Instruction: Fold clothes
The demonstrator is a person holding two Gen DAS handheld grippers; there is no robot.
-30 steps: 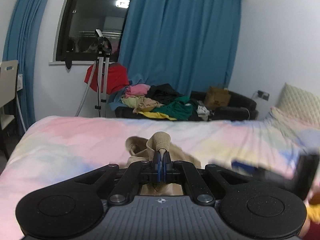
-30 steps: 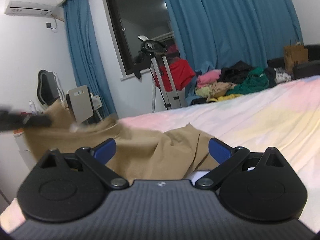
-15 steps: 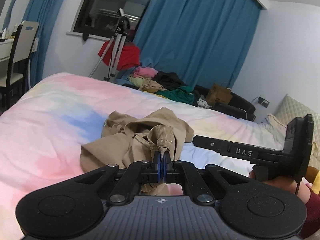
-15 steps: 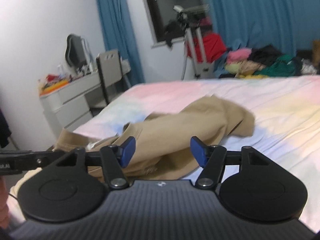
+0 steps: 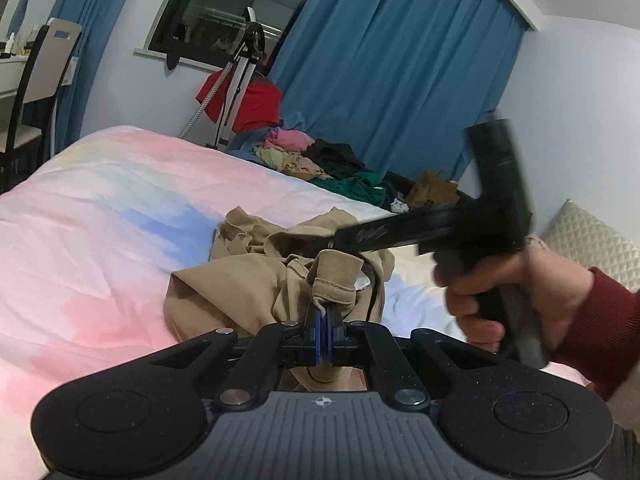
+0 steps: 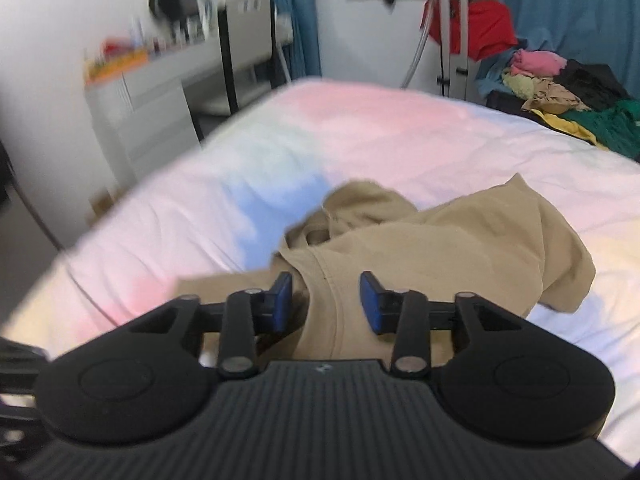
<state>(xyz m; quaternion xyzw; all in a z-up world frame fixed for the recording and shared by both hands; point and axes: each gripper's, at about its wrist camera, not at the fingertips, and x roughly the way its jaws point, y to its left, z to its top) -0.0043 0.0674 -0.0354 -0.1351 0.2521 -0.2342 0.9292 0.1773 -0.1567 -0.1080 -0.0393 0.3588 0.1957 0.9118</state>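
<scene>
- No box, basket or bin shows near the work; the one carrier is the bed [image 5: 100, 216], spread with a pastel pink, blue and yellow sheet.
- One tan garment [image 5: 256, 280] lies crumpled on the bed, near the near edge and roughly midway along it. In the right wrist view the same tan garment [image 6: 452, 248] spreads from the near edge toward the middle of the bed.
- The left claw [image 5: 322, 322] points a little downward over the near edge. Its blue pads are together, clamped on a ribbed cuff [image 5: 336, 276] of the garment, which stands up above the fingertips.
- The right claw [image 6: 326, 300] tilts down at the garment. Its jaws have just been closing; a fold of tan cloth sits between the two blue pads [image 6: 370, 304], with a gap showing on either side, so they do not yet press on it.
- In the left wrist view a hand [image 5: 516, 300] in a dark red sleeve [image 5: 600, 324] grips the right tool's handle, its long black finger reaching across to the garment. That tool is motion-blurred.
- Counted: two claws, one tan garment on the bed, one hand in view.
- Beyond the far edge of the bed lies one heap of mixed clothes [image 5: 320, 160], pink, black, green and yellow, before blue curtains [image 5: 392, 72].
- One chair [image 6: 244, 40] stands at a white desk [image 6: 148, 92] past the bed's left corner.
</scene>
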